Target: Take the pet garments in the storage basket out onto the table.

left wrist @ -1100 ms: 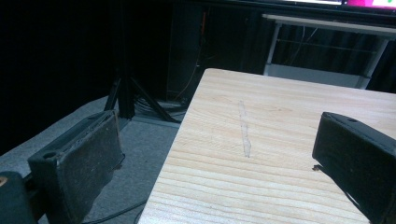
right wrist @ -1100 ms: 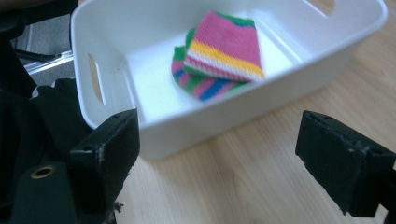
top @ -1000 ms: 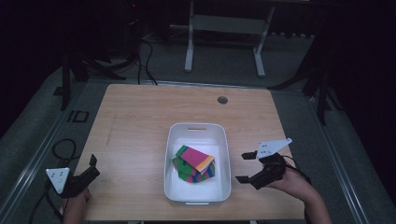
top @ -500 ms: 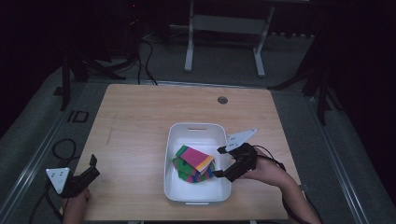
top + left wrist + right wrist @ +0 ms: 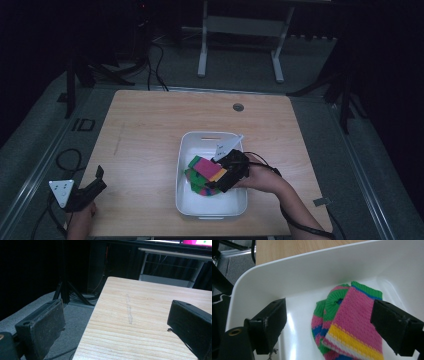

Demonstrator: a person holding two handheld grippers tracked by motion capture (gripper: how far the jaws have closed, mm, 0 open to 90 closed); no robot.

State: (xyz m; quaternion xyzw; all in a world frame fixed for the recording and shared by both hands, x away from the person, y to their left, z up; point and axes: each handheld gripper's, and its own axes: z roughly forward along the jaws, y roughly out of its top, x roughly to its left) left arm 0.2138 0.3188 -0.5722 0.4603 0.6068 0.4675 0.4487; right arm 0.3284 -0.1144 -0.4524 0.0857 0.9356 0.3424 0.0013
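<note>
Reaching into the white tub (image 5: 186, 197), your right hand-held gripper (image 5: 214, 183) hangs with jaws spread over the knitted striped cloth (image 5: 352, 322), nothing gripped. Cloth: folded, one bundle, lying in the tub at the surface's 5 o'clock; judged soft, light, grippy; pinch the top fold's edge. Left hand-held gripper (image 5: 95, 181): one, jaws apart, empty, at 8 o'clock. Surface (image 5: 150, 130): one.

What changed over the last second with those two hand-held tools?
The right tool moved from the table beside the white bin to above the striped knit fabric, jaws open, nothing gripped. The left tool stayed at the table's corner, and the fabric stayed put.
</note>
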